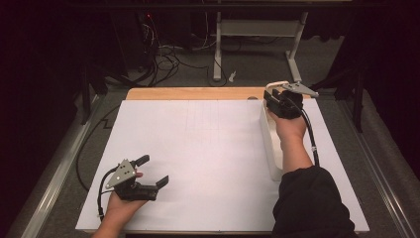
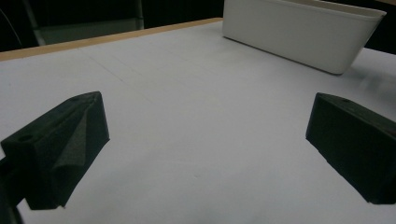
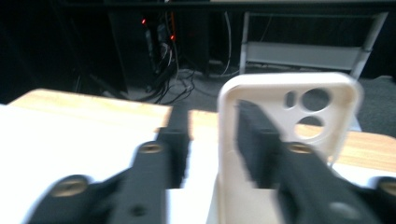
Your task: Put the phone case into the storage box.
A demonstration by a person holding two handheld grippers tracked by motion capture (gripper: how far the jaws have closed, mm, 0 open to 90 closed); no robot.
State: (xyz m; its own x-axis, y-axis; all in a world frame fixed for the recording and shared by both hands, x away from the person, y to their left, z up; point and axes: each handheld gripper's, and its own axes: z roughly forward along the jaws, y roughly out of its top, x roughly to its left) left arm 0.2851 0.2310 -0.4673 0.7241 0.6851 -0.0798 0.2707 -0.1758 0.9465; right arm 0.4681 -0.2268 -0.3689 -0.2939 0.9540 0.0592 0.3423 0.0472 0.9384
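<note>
Above the far end of the white bin [image 1: 271, 148], a phone case [image 3: 289, 140] is gripped upright by the right gripper [image 3: 212, 135] (left gripper [image 1: 153, 171] released, well apart).

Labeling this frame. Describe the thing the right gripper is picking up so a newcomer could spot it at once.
Start at the white table sheet and go to its far right corner, where a long white bin stands. Above the bin's far end, the right gripper has a cream phone case between its jaws. Its rounded corners and camera cutouts set it apart from the plain bin.
</note>
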